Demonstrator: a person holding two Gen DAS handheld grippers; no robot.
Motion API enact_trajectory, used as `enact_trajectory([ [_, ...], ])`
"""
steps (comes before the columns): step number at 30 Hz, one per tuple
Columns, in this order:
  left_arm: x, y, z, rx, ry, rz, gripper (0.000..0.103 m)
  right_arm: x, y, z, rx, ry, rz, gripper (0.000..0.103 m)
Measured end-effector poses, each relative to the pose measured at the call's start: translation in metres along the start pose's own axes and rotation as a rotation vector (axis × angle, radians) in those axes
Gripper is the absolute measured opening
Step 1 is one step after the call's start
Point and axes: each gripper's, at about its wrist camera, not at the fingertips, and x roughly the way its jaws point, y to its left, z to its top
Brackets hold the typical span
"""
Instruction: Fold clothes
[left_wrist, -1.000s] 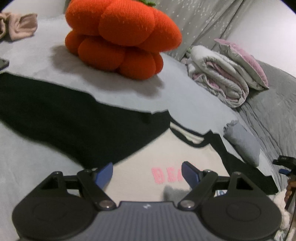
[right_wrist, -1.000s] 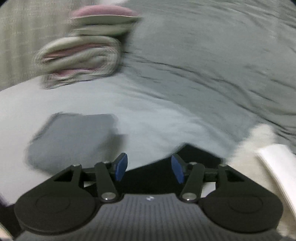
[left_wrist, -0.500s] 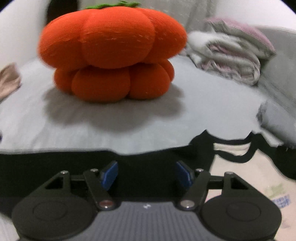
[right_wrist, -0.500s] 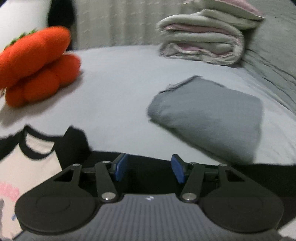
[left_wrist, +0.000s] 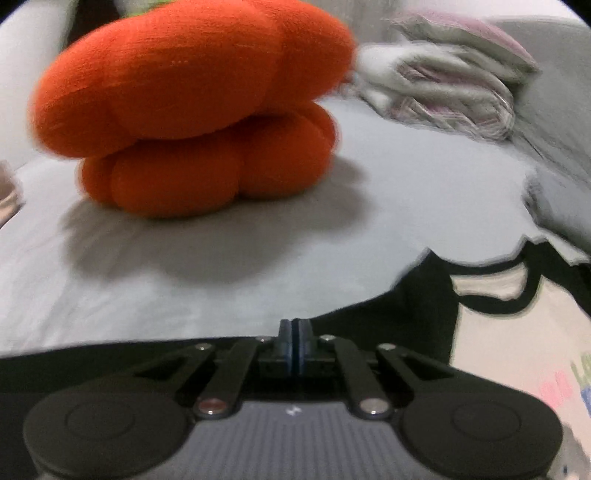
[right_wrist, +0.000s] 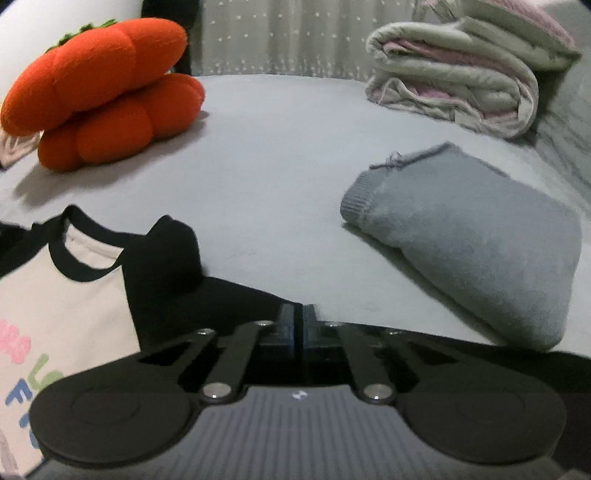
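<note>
Grey bed sheet (right_wrist: 280, 155), dotted curtain (right_wrist: 280, 37) behind.
Left gripper (left_wrist: 294, 332) and right gripper (right_wrist: 298, 325) each clamped on the shirt (right_wrist: 66, 295) black sleeves; orange plush (right_wrist: 103, 92), folded quilt (right_wrist: 461, 74).

Orange pumpkin-shaped plush cushion (right_wrist: 99, 92) on grey bedsheet (right_wrist: 280, 155), far left, green stalk on top. Folded white-and-pink quilt (right_wrist: 458, 81) at far right, pillow on top blurred. Grey dotted curtain (right_wrist: 295, 37) behind. Beige fabric scrap (right_wrist: 14, 147) just beside cushion, left edge. Grey quilted blanket (left_wrist: 554, 122) along right side.
</note>
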Motion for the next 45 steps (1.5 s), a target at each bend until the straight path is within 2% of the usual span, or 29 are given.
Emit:
enact_trajectory([
  [3,-0.003,-0.001,-0.001,-0.032,-0.007,0.038,0.003,0.000,-0.005,-0.007,0.037,-0.046,-0.104,0.003],
  [9,-0.010,-0.003,-0.001,-0.092,-0.028,0.099,0.008,0.004,0.010,-0.007,0.005,-0.065,-0.182,0.005],
  [10,-0.015,-0.005,0.000,-0.097,-0.043,0.087,0.009,0.003,0.011,-0.005,0.015,-0.070,-0.181,0.008],
  [11,-0.019,-0.008,0.001,-0.094,-0.062,0.062,0.011,0.001,0.012,-0.003,0.028,-0.076,-0.178,0.015],
  [13,-0.027,-0.018,0.003,-0.077,-0.105,-0.002,0.012,-0.006,0.013,0.002,0.052,-0.097,-0.147,0.016],
  [15,-0.028,-0.028,0.004,-0.061,-0.112,-0.095,0.012,-0.013,0.019,0.003,0.078,-0.117,-0.094,0.016],
  [17,-0.020,-0.039,0.005,-0.044,-0.075,-0.193,0.012,-0.016,0.027,0.004,0.101,-0.124,-0.033,0.016],
  [19,-0.004,-0.049,0.004,-0.021,-0.019,-0.245,0.012,-0.014,0.038,0.005,0.110,-0.118,0.039,0.016],
  [21,0.013,-0.057,0.003,-0.002,0.022,-0.236,0.012,-0.009,0.046,0.006,0.110,-0.098,0.100,0.016],
  [24,0.032,-0.054,0.009,-0.030,0.018,-0.237,0.012,0.010,0.052,0.008,0.122,-0.056,0.137,0.016],
  [28,0.052,-0.050,0.023,-0.040,0.002,-0.230,0.013,0.034,0.059,0.020,0.118,-0.040,0.138,0.016],
  [30,0.059,-0.049,0.027,-0.036,-0.012,-0.218,0.022,0.045,0.062,0.029,0.111,-0.038,0.122,0.011],
  [31,0.064,-0.048,0.029,-0.040,-0.012,-0.209,0.023,0.049,0.062,0.031,0.109,-0.041,0.112,0.009],
  [34,0.064,-0.048,0.032,-0.102,-0.019,-0.205,0.024,0.057,0.055,0.033,0.155,-0.051,0.111,0.006],
  [36,0.055,-0.051,0.033,-0.128,-0.031,-0.207,0.035,0.051,0.052,0.032,0.177,-0.062,0.106,0.018],
  [37,0.049,-0.054,0.032,-0.122,-0.047,-0.212,0.038,0.048,0.050,0.031,0.187,-0.068,0.102,0.020],
  [38,0.041,-0.056,0.029,-0.107,-0.064,-0.217,0.043,0.042,0.050,0.029,0.185,-0.075,0.098,0.030],
  [39,0.033,-0.058,0.028,-0.096,-0.076,-0.217,0.047,0.035,0.050,0.026,0.179,-0.083,0.094,0.045],
  [40,0.025,-0.059,0.026,-0.087,-0.084,-0.213,0.049,0.028,0.051,0.023,0.173,-0.092,0.090,0.050],
  [45,-0.018,-0.060,0.016,-0.102,-0.097,-0.216,0.060,-0.008,0.054,0.013,0.165,-0.093,0.082,0.052],
])
